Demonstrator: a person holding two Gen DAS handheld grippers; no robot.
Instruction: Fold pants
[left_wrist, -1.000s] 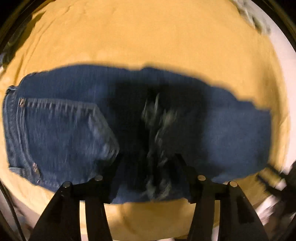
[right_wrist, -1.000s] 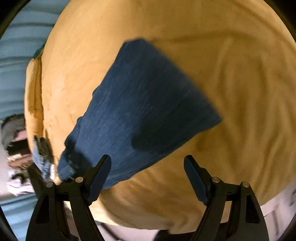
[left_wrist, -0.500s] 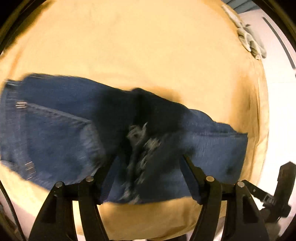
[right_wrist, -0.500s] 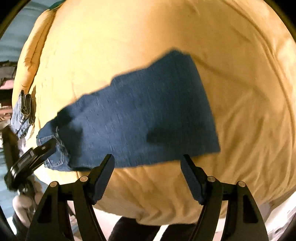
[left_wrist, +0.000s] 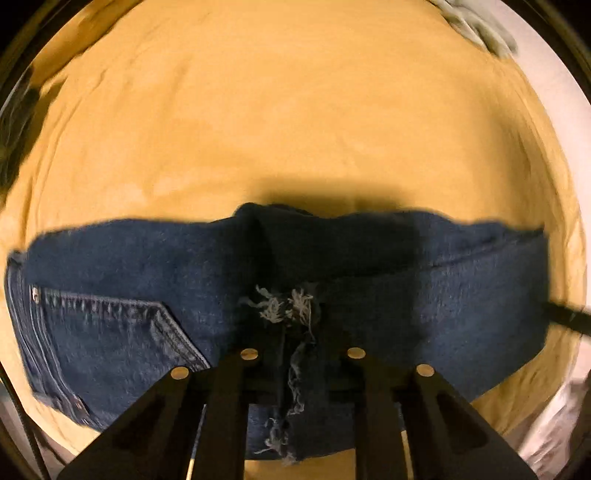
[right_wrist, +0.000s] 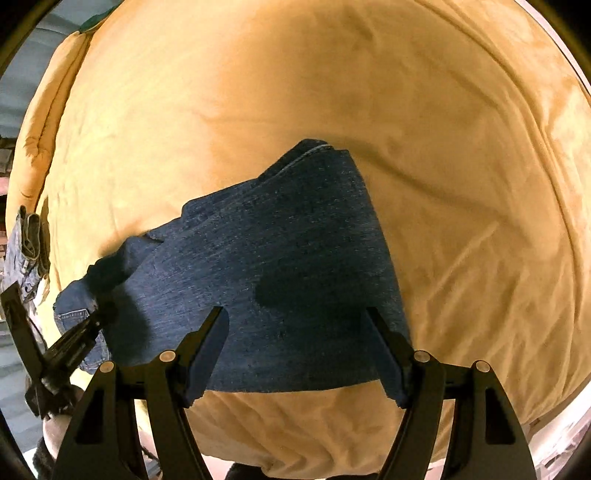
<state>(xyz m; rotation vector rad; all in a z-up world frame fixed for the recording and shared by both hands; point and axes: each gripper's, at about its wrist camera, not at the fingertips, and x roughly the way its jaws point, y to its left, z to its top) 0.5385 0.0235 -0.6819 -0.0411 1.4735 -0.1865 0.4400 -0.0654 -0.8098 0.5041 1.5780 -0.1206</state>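
Since a moment ago the left tool (left_wrist: 301, 354) has dropped onto the frayed denim and closed.
Jeans (right_wrist: 280, 273) lie across the yellow bed cover (right_wrist: 369, 110), folded lengthwise; the crosswise folds look undone. Left tool pinches the frayed patch, lower centre; right tool (right_wrist: 295, 350) hangs spread over the leg end, empty.

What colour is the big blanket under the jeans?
Mustard yellow blanket, clearest in the right wrist view.

Mustard-yellow bed cover (right_wrist: 461, 155), wrinkled, fills most of both frames. Light-wash denim garment (right_wrist: 26, 243) bunched at left edge, right wrist view. Grey cloth (left_wrist: 480, 26), blurred, upper right, left wrist view.
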